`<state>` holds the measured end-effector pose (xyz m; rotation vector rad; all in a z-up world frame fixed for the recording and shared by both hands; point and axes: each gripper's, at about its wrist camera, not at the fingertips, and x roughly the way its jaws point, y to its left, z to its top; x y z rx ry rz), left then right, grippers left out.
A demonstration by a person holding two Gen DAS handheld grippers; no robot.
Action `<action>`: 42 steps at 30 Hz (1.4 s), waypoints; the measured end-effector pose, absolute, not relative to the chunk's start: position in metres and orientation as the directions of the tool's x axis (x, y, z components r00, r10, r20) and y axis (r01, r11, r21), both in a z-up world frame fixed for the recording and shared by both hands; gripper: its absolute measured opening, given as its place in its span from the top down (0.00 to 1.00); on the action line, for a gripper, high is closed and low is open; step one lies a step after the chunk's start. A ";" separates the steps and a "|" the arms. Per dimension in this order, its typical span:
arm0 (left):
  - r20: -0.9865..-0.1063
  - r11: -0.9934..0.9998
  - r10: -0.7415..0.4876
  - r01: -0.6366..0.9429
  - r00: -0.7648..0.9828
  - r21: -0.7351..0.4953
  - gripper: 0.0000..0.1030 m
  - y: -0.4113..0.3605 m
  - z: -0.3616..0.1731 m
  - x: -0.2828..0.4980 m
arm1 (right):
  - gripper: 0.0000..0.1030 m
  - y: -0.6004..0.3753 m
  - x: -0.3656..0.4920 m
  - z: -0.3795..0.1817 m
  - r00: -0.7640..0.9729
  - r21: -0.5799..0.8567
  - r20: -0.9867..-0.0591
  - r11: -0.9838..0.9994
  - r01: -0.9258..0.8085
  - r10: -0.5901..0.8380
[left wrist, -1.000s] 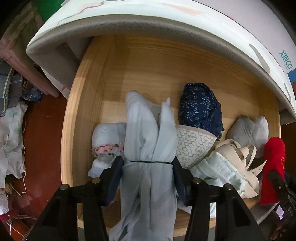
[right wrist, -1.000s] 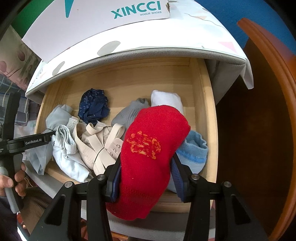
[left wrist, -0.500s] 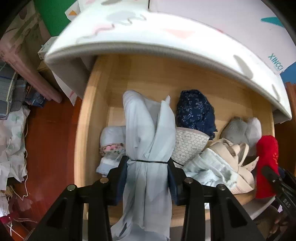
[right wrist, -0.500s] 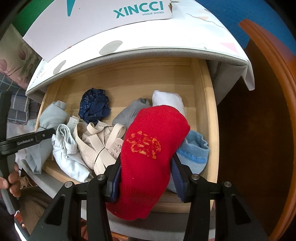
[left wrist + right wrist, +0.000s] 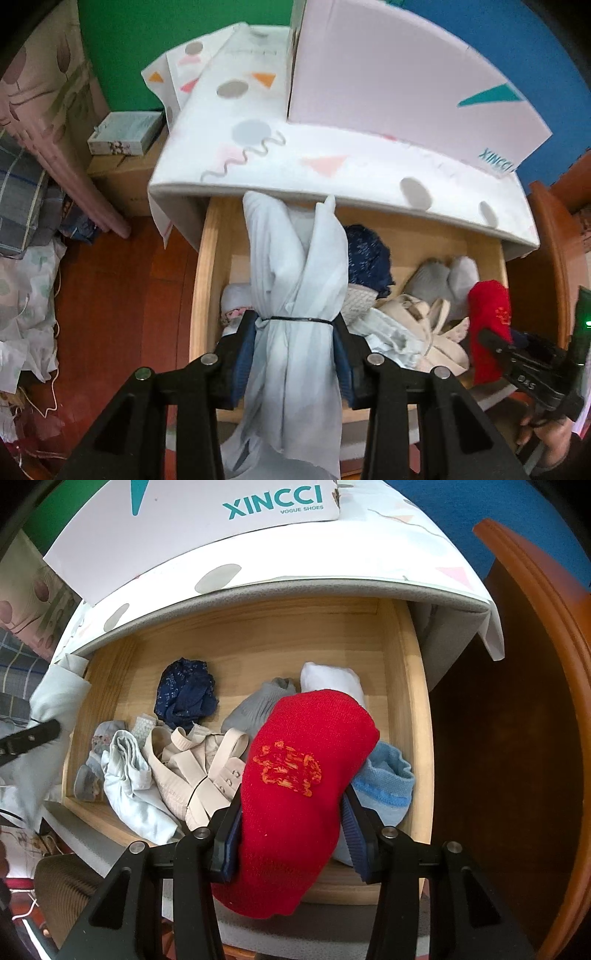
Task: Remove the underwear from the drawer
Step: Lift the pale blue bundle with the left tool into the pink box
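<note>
The open wooden drawer (image 5: 201, 280) holds several folded garments. My left gripper (image 5: 295, 332) is shut on a pale blue bundle (image 5: 295, 258) tied with a black band, and holds it above the drawer's left part. The bundle hangs down past the fingers. In the right wrist view my right gripper (image 5: 291, 812) is shut on a red knit garment (image 5: 303, 746) with an orange mark, over the drawer's (image 5: 410, 701) front right. The left gripper (image 5: 33, 734) and its bundle (image 5: 55, 694) show at that view's left edge. The red garment (image 5: 487, 306) also shows in the left wrist view.
In the drawer lie a navy garment (image 5: 186, 694), a beige bra (image 5: 199, 760), a grey piece (image 5: 258, 709), a white piece (image 5: 332, 679) and a light blue sock (image 5: 384, 775). A shoe box (image 5: 184, 528) sits on the patterned top (image 5: 332, 162). A brown wooden panel (image 5: 535, 664) stands at the right.
My left gripper has tightened on the pale blue bundle and risen with it, so the drawer looks farther below. The right gripper and the red garment have not moved.
</note>
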<state>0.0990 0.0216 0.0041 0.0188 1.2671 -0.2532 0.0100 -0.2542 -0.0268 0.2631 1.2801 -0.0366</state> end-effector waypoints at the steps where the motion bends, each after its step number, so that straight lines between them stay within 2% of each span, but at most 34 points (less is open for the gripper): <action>1: -0.943 0.971 -0.180 0.202 0.281 -0.126 0.63 0.023 0.009 0.098 | 0.57 -0.254 0.010 -0.027 0.291 0.174 -0.949 0.969 0.173 0.119; 16: -0.874 0.961 -0.225 0.249 0.430 -0.125 0.64 0.025 0.099 0.091 | 0.57 -0.252 0.010 -0.028 0.284 0.161 -0.953 0.971 0.179 0.106; 31: -0.729 0.959 -0.254 0.265 0.635 -0.103 0.64 -0.017 0.223 0.173 | 0.57 -0.252 0.010 -0.028 0.284 0.165 -0.952 0.971 0.173 0.111; 36: -0.718 0.958 -0.258 0.270 0.646 -0.101 0.63 -0.040 0.228 0.219 | 0.57 -0.254 0.010 -0.027 0.290 0.174 -0.950 0.969 0.175 0.118; 42: -0.776 0.957 -0.253 0.270 0.577 -0.111 0.63 -0.068 0.186 0.270 | 0.57 -0.258 0.010 -0.028 0.295 0.204 -0.945 0.962 0.184 0.144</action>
